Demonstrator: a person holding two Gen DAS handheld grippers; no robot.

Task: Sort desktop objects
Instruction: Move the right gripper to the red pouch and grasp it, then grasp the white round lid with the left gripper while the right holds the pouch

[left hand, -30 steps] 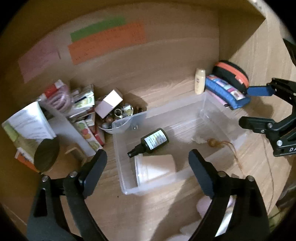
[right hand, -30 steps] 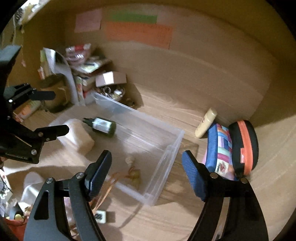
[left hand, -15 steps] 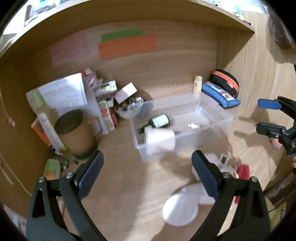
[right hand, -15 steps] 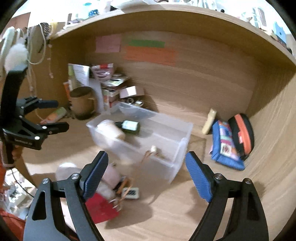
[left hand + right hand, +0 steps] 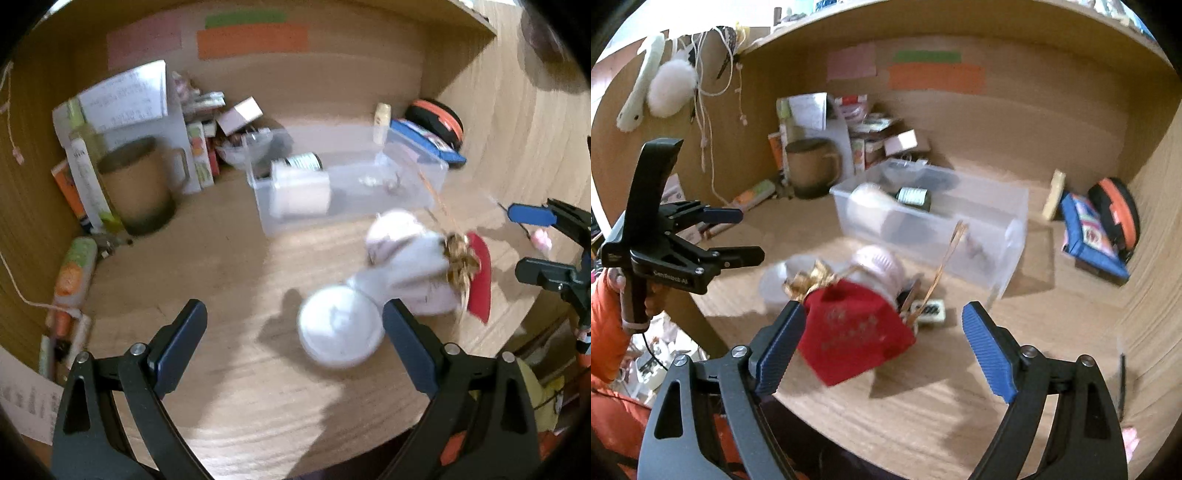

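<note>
Your left gripper [image 5: 293,341] and right gripper [image 5: 882,345] are both spread, holding nothing. Only your right view shows the red pouch [image 5: 855,338] whole. The white disc [image 5: 338,326], perhaps a lid, shows clearly only in your left.

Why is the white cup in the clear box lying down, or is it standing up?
Lying down. The white cup rests on its side inside the clear box, beside the dark bottle.

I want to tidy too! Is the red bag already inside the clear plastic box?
No, the red bag lies on the desk in front of the clear plastic box, right by the open right gripper.
</note>
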